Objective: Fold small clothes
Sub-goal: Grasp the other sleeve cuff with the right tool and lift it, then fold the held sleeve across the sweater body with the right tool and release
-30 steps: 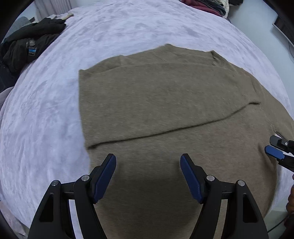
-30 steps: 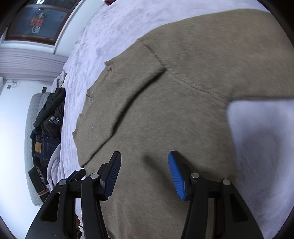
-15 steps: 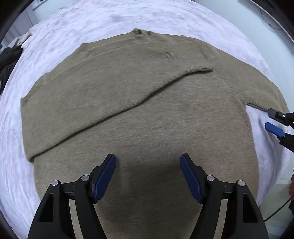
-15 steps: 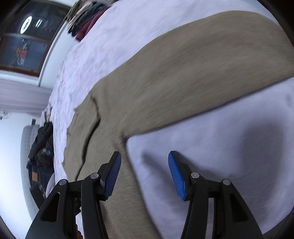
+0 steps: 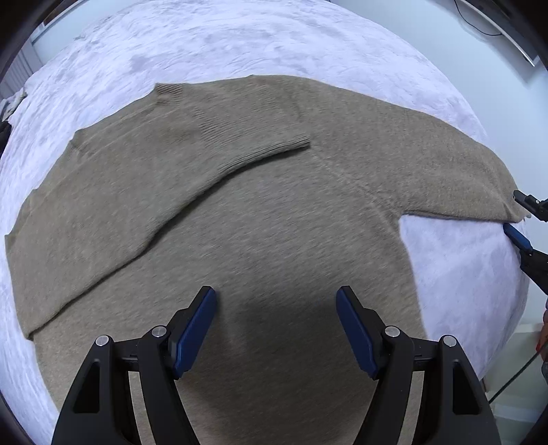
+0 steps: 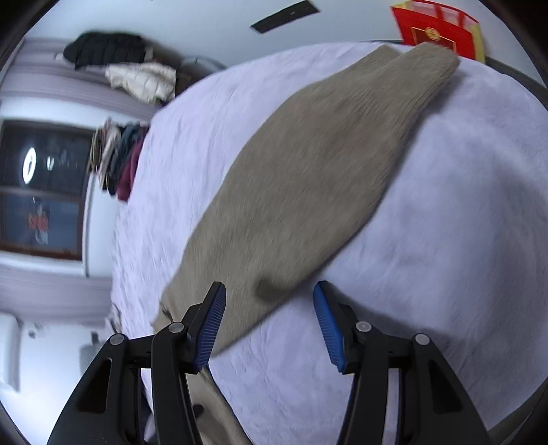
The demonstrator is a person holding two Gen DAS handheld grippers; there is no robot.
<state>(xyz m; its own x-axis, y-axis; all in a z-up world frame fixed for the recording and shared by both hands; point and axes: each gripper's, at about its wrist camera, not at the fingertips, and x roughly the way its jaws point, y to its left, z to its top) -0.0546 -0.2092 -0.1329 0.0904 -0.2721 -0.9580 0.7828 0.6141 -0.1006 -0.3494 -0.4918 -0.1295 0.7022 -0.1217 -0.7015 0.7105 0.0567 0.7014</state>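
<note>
A tan knit sweater lies flat on a white bed. One sleeve is folded across its body. The other sleeve lies stretched out over the bed, its cuff far from me in the right wrist view. My left gripper is open and empty, held above the sweater's lower body. My right gripper is open and empty, above the near part of the stretched sleeve; it also shows at the right edge of the left wrist view, beside the sleeve's far end.
A pile of folded clothes sits at the bed's far edge. A black jacket and a white one lie beyond it. A red bag stands past the sleeve's cuff. The bed edge drops off at right.
Both grippers have swung right along the sweater. The right one has moved from over the body to over the stretched sleeve. Both stayed open.
</note>
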